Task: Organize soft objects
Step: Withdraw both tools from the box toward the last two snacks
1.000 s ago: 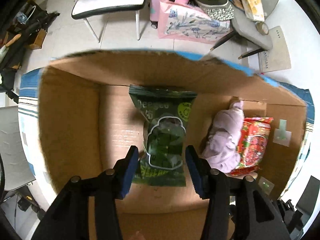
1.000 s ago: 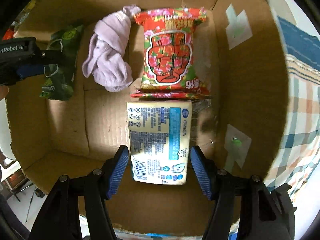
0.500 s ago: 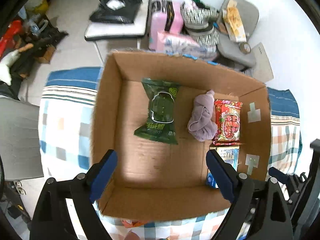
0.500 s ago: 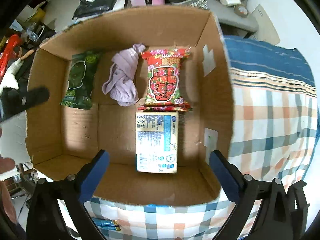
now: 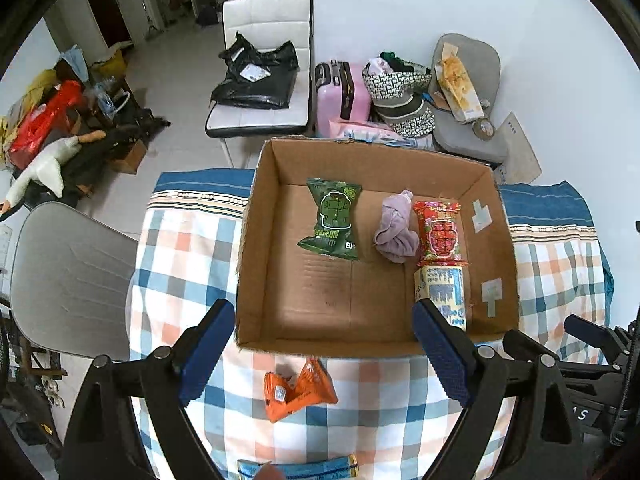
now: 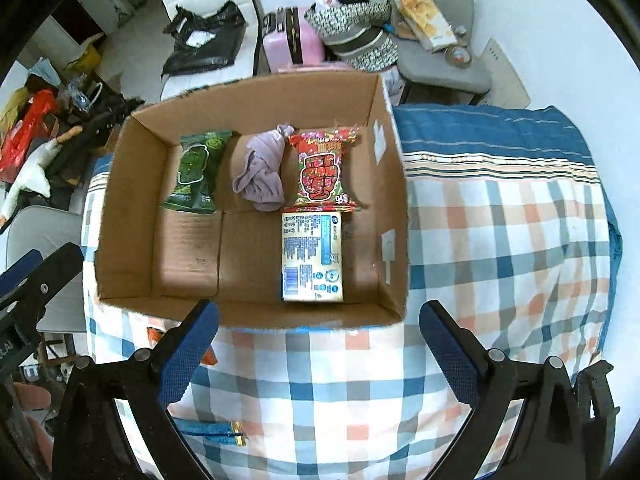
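An open cardboard box (image 5: 256, 240) (image 6: 396, 184) stands on a checked cloth. Inside lie a green packet (image 5: 333, 219) (image 6: 196, 172), a lilac cloth bundle (image 5: 396, 230) (image 6: 262, 170), a red packet (image 5: 440, 232) (image 6: 322, 170) and a cream-and-blue pack (image 5: 442, 296) (image 6: 312, 256). An orange packet (image 5: 296, 390) lies on the cloth in front of the box; a blue packet (image 5: 304, 470) (image 6: 210, 428) lies nearer. My left gripper (image 5: 324, 352) is open and empty above the box's near wall. My right gripper (image 6: 318, 354) is open and empty in front of the box.
The checked cloth (image 6: 500, 240) covers the surface around the box. Behind stand a white chair with a black bag (image 5: 256, 76), a pink suitcase (image 5: 340, 92) and a grey chair with bags (image 5: 464, 92). A grey chair back (image 5: 68, 280) is at left.
Both grippers have drawn back and up out of the box and opened wide. The green packet and the cream-and-blue pack now lie released inside the box.
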### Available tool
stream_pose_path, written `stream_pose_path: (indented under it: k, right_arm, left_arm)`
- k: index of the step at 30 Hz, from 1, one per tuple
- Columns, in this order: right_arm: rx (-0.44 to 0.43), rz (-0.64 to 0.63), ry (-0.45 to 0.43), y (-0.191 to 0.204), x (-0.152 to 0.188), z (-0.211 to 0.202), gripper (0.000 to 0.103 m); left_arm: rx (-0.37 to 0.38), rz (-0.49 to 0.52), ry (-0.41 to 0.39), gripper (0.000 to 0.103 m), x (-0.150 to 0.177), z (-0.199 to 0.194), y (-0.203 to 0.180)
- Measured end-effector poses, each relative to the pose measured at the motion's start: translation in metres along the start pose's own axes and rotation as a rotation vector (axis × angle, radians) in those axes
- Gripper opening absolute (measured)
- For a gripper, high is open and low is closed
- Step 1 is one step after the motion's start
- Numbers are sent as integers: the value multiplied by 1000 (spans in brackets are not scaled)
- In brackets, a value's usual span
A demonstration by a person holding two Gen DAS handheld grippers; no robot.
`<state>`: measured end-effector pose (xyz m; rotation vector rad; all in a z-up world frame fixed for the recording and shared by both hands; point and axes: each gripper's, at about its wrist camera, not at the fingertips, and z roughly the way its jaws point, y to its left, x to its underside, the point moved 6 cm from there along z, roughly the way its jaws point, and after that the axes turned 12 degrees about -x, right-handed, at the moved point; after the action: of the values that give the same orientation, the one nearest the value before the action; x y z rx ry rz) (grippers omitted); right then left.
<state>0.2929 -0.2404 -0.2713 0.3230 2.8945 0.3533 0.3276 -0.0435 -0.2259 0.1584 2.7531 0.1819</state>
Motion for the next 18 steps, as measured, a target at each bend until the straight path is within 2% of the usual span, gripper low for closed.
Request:
stream_pose_path:
  k: [5,12,15,18]
  right_arm:
    - [-3,-4,-38,3,18,-26,102]
    - [-20,-9,-48,5,41,-46,102]
    - [-66,-36,-27,11,50,-46,102]
    - [-137,-127,48,30,68,-34,102]
  left_arm:
    - [-5,5,-16,91,16,-17,-2]
    - [3,-7,-8,91,34,-30,-1]
    - [-16,-54,3,91,52,-33,17]
    - [-67,-112,39,91,87,-24,46]
